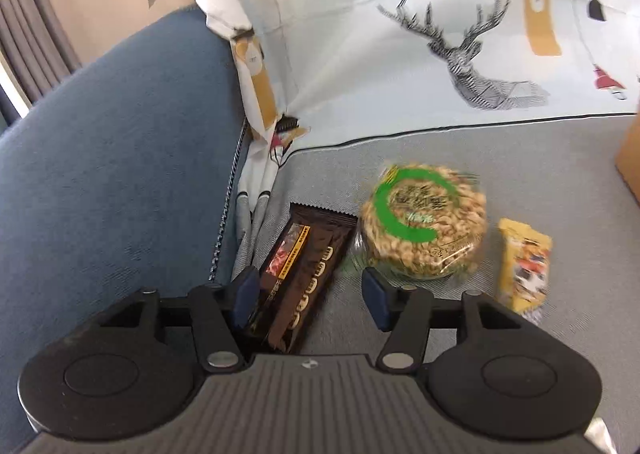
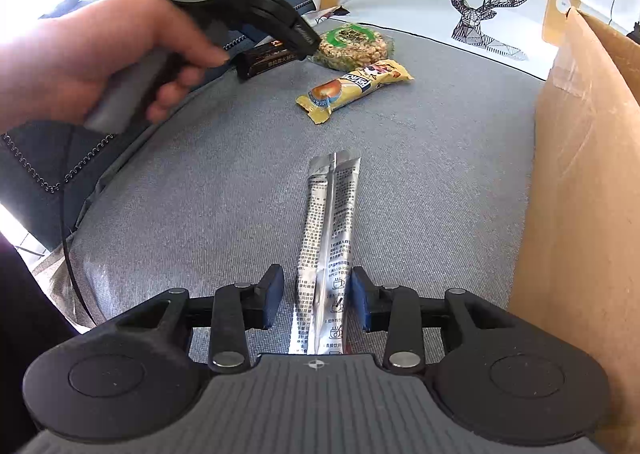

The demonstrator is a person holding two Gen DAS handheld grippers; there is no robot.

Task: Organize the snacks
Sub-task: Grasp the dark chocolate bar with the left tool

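In the left wrist view my left gripper (image 1: 312, 294) is open, with a dark brown snack bar (image 1: 300, 274) lying between its fingers near the left pad. A round peanut cake in clear wrap with a green ring (image 1: 424, 222) lies just ahead right, and a yellow snack packet (image 1: 524, 266) beyond it. In the right wrist view my right gripper (image 2: 318, 300) is open around a silver sachet (image 2: 328, 246) lying lengthwise on the grey cushion; the pads stand apart from it. The left gripper (image 2: 304, 38) shows there over the brown bar (image 2: 264, 58) and peanut cake (image 2: 352, 46); the yellow packet (image 2: 352, 86) lies nearer.
A cardboard box (image 2: 580, 174) stands along the right side of the grey cushion (image 2: 240, 174). A white cloth with a deer print (image 1: 460, 54) drapes behind the snacks. A blue upholstered armrest (image 1: 120, 154) rises on the left. The person's hand (image 2: 80, 66) holds the left gripper.
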